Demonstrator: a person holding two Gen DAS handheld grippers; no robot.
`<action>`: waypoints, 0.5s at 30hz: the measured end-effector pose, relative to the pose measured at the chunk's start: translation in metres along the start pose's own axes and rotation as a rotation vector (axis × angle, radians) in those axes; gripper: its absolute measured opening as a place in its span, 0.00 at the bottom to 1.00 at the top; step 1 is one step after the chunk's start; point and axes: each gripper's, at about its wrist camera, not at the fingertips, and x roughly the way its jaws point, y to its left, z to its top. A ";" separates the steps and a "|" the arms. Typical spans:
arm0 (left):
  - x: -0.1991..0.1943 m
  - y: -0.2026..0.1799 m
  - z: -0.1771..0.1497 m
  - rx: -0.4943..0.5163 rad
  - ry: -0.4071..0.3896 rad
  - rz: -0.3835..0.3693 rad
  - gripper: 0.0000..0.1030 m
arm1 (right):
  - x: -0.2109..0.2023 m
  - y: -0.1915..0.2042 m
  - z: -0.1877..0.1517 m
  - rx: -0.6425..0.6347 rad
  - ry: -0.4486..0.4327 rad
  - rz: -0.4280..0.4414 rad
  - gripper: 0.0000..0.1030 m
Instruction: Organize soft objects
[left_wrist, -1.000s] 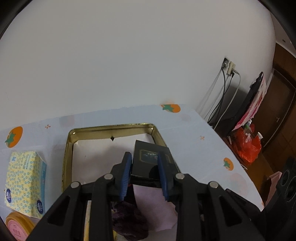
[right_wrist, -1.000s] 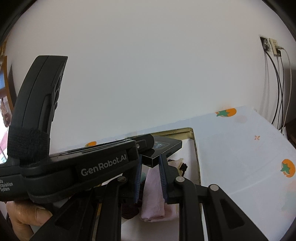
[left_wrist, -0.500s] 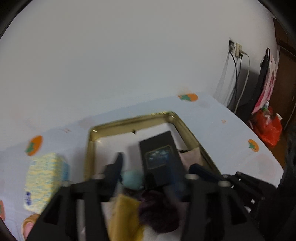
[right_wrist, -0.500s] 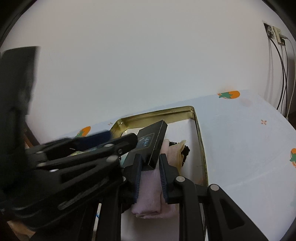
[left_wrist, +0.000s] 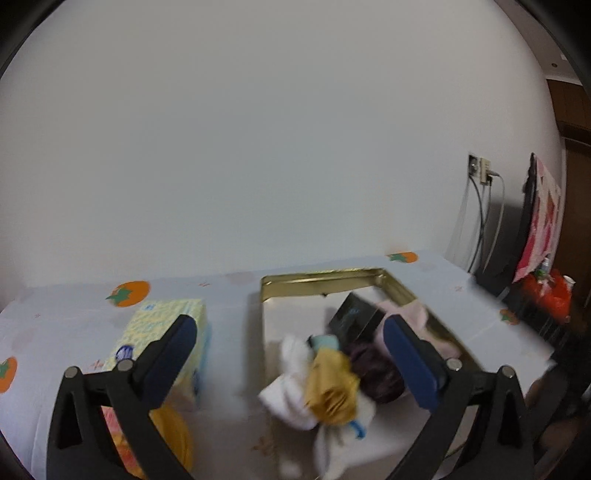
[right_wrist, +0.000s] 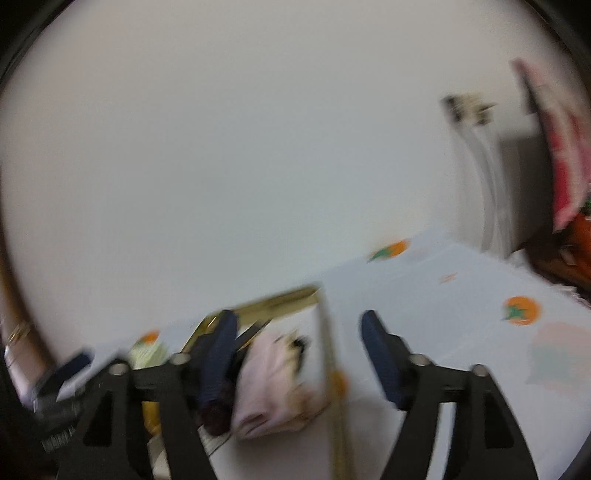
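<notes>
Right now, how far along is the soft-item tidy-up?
Done: black box, pink cloth and purple item lie in the gold tray. In hand: nothing; both grippers' jaws are opening, empty. Left: the white and yellow cloths hang over the tray's edge.

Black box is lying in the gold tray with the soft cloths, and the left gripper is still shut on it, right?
Not quite. The black box does lie in the gold tray among the cloths, but the left gripper has let go: its jaws are opening wide, pressing on nothing, as the left wrist view shows.
</notes>
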 end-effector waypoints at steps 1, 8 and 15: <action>-0.001 0.002 -0.005 -0.007 -0.010 -0.001 0.99 | -0.008 -0.003 0.000 0.013 -0.039 -0.022 0.73; -0.011 0.011 -0.011 -0.055 -0.079 0.023 0.99 | -0.023 0.010 -0.007 -0.031 -0.104 -0.117 0.74; -0.015 0.018 -0.012 -0.109 -0.079 0.021 0.99 | -0.025 0.020 -0.016 -0.064 -0.121 -0.149 0.74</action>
